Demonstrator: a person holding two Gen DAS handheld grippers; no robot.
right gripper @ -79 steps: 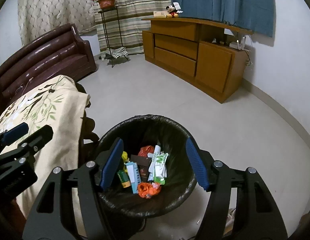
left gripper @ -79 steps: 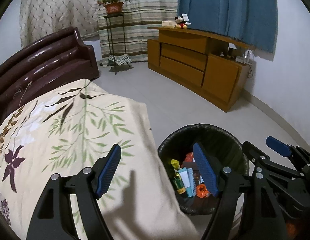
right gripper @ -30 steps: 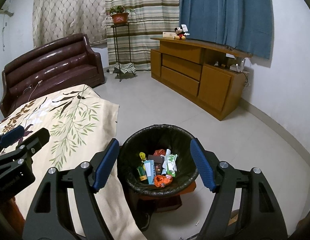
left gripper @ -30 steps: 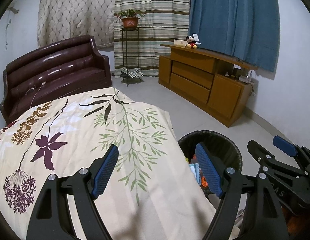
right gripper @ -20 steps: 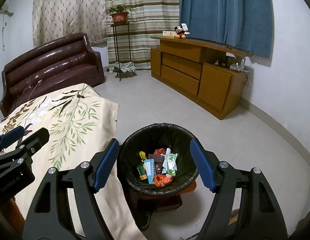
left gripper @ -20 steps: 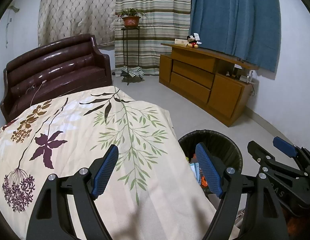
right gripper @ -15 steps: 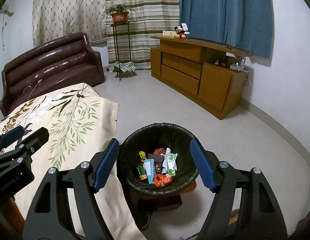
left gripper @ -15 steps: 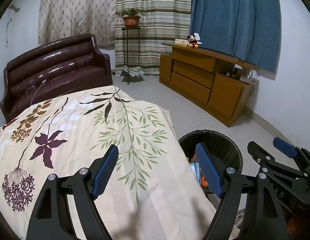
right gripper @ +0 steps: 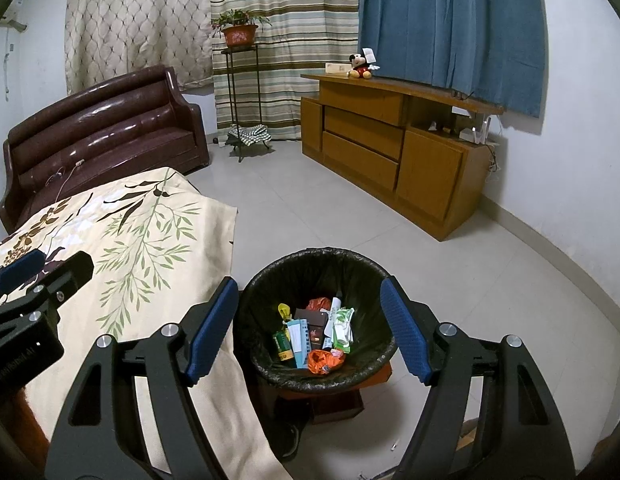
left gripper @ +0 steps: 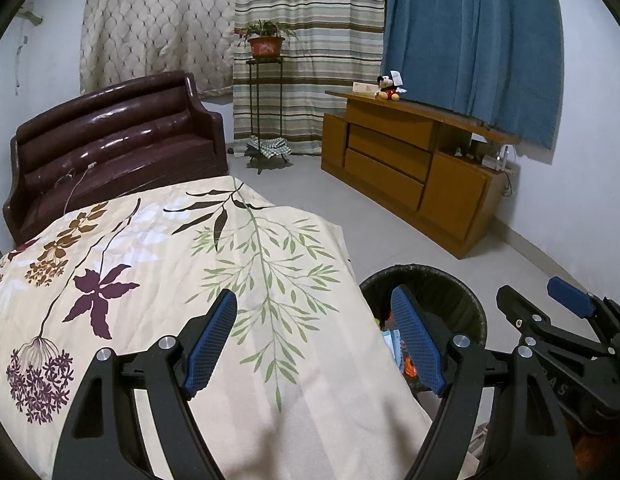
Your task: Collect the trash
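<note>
A black-lined trash bin [right gripper: 266,280] stands on the floor beside the table; inside lie several wrappers and small boxes [right gripper: 313,334]. My right gripper [right gripper: 310,332] hangs open above the bin, nothing between its blue pads. In the left wrist view the bin [left gripper: 441,280] shows partly behind the table's edge. My left gripper [left gripper: 313,340] is open and empty over the floral tablecloth [left gripper: 150,248], to the left of the bin. No loose trash lies on the cloth that I can see.
The cloth-covered table [right gripper: 122,240] fills the left. A brown sofa [right gripper: 98,132] stands behind it, a plant stand [right gripper: 242,92] at the curtains, a wooden cabinet [right gripper: 389,144] along the right wall. A low red-brown stand [right gripper: 333,396] sits under the bin.
Since the oldest frames both grippers have risen and drawn back from the bin, so more of the room and cloth shows. Over the last second nothing has moved.
</note>
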